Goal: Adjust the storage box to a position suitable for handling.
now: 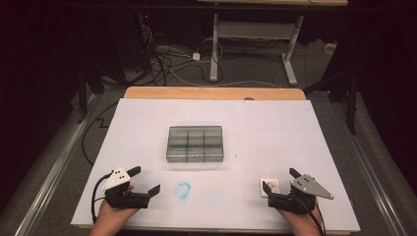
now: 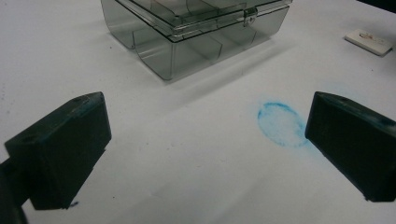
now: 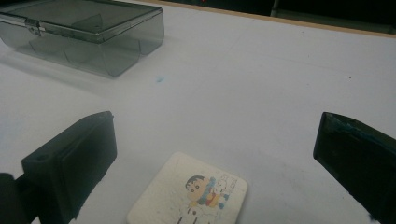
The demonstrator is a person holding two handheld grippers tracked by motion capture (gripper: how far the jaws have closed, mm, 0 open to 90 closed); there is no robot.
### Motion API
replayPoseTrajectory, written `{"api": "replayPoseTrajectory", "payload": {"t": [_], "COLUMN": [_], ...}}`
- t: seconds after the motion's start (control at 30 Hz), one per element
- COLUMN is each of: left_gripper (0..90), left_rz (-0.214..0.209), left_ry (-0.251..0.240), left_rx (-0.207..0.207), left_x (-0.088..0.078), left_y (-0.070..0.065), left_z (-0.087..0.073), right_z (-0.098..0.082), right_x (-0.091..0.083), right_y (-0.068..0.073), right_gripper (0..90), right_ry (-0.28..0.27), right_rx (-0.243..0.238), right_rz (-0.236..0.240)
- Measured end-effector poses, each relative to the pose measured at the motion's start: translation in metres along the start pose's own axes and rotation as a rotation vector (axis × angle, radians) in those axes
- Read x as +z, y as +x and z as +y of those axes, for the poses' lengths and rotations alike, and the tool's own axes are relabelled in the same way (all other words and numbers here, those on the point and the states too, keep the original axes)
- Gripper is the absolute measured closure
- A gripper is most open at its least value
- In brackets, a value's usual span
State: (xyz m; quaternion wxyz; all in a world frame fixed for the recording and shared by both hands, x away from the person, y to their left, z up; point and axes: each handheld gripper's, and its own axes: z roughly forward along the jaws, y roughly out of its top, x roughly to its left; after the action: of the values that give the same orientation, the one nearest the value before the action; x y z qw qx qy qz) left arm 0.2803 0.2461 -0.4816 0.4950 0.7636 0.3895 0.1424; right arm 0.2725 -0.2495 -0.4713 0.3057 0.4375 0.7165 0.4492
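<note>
A clear grey compartment box [image 1: 195, 143] with its lid closed sits in the middle of the white sheet; it appears ahead of the left gripper [image 2: 187, 18] and at the far left in the right gripper view [image 3: 84, 35]. A blue smudge [image 1: 183, 191] marks the sheet near the front, lying just inside the left gripper's right jaw [image 2: 280, 123]. A small white square eraser with a cartoon figure [image 1: 269, 186] lies on the sheet between the right gripper's jaws [image 3: 191, 198]. My left gripper [image 1: 146, 181] and right gripper [image 1: 280, 180] rest near the front edge, both open and holding nothing.
The white sheet [image 1: 275, 128] covers a wooden table [image 1: 211, 92] whose far edge shows. Beyond it stand desk legs [image 1: 214, 49] and loose cables [image 1: 162, 61] on the floor. Dark floor flanks both sides of the table.
</note>
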Motion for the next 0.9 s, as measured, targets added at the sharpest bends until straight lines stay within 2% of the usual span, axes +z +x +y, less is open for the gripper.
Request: {"api": "replayPoseTrajectory", "payload": {"t": [0.27, 0.37, 0.5, 0.77, 0.9], "left_gripper": [0.3, 3.3, 14.4, 30.5, 41.6], "left_rz": [0.001, 0.001, -0.007, -0.014, 0.016], "left_ry": [0.016, 0.019, 0.018, 0.031, 0.037], "left_rx": [0.01, 0.015, 0.005, 0.0, -0.009], "left_x": [0.0025, 0.0025, 0.0018, 0.0024, 0.0058], "left_y": [0.0008, 0.0012, 0.0035, 0.0037, 0.002], "left_z": [0.0023, 0.0037, 0.0041, 0.0048, 0.0065], "right_z": [-0.0009, -0.0014, -0.0026, -0.003, -0.004], "right_x": [-0.0055, -0.0061, -0.0052, -0.0039, -0.0042], "right_y": [-0.0024, -0.0032, -0.0039, -0.0031, -0.0033], "right_gripper": [0.0, 0.0, 0.0, 0.0, 0.0], "right_ry": [-0.001, -0.003, 0.006, 0.009, 0.01], "right_rx": [0.014, 0.013, 0.01, 0.007, 0.006], "right_rz": [-0.012, -0.014, -0.015, -0.002, 0.002]}}
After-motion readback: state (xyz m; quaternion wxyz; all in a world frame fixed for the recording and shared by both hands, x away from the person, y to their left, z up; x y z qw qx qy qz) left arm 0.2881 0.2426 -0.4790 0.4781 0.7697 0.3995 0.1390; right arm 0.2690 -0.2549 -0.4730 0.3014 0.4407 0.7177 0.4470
